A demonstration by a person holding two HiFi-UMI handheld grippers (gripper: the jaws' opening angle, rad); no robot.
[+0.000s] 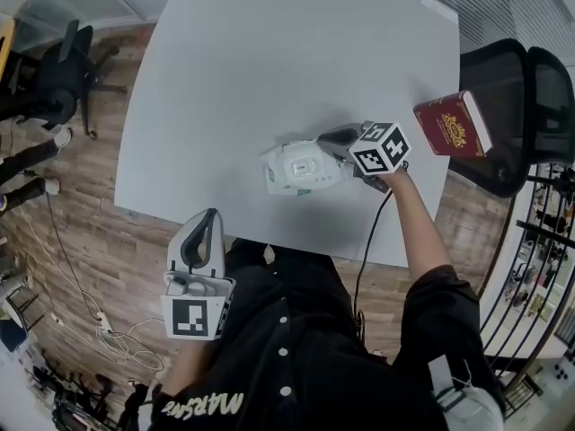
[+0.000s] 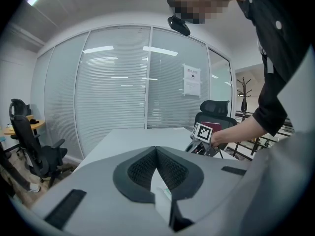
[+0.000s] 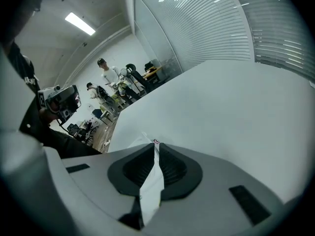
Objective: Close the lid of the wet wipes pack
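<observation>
The wet wipes pack, white with a rectangular lid on top, lies near the front right of the white table. I cannot tell how its lid stands. My right gripper reaches in from the right and is shut on the pack's thin right end. In the right gripper view this white edge of the pack runs between the closed pads of the right gripper. My left gripper hangs off the table's front edge near my body. Its jaws are together and far from the pack.
A dark red book lies at the table's right edge, just beyond my right hand. A black mesh chair stands past that edge. More office chairs stand on the wooden floor at the left. People are far off in the room.
</observation>
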